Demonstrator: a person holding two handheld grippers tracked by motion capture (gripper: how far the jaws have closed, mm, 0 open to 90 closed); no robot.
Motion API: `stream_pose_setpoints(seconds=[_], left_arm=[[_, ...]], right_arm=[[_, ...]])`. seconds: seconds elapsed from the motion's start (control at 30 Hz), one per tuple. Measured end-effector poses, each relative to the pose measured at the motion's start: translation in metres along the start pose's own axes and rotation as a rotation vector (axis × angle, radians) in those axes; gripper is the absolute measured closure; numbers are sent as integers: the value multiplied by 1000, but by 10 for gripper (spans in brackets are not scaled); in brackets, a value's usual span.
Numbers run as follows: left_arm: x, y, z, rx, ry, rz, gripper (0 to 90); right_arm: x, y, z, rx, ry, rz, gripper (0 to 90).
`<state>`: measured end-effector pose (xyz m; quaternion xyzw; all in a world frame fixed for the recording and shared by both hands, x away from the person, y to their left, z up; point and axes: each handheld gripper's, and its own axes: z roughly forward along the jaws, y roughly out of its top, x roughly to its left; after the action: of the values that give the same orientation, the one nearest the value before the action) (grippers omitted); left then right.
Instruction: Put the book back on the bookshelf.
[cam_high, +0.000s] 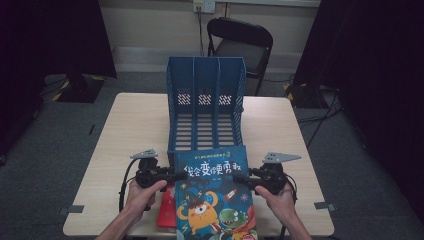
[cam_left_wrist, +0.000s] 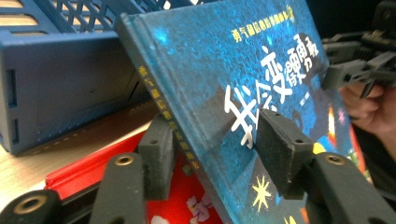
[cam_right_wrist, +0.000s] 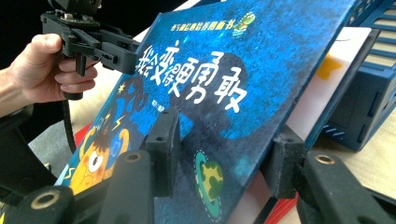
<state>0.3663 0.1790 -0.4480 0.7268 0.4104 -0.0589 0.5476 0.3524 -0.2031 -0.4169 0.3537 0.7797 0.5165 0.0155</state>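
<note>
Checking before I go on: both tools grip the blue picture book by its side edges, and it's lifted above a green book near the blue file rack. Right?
Not quite. The book underneath is red, not green, as the left gripper view shows. Both the left tool and right tool do grip the blue picture book near the blue file rack.

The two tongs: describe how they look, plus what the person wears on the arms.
Both the left tongs and the right tongs are black, pistol-gripped tools, each topped by a grey three-cornered plate. Their jaws end in dark foam-like pads on arms with brass-coloured rivets. A black cable trails from each. The forearms are bare; no sleeves or gloves show.
</note>
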Motion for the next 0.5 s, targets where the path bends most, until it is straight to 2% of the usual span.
stream_pose_setpoints(seconds=[0.07, 0.2, 0.37, 0.5], left_arm=[[-4, 3, -2, -5, 13, 2, 511], [-3, 6, -4, -32, -8, -9, 535], [2, 6, -1, -17, -16, 2, 527], [5, 4, 4, -8, -20, -17, 503]], right_arm=[[0, 1, -1, -15, 3, 10, 559], [1, 5, -5, -40, 6, 10, 577], [-1, 6, -4, -39, 8, 12, 586], [-1, 7, -4, -48, 10, -4, 589]])
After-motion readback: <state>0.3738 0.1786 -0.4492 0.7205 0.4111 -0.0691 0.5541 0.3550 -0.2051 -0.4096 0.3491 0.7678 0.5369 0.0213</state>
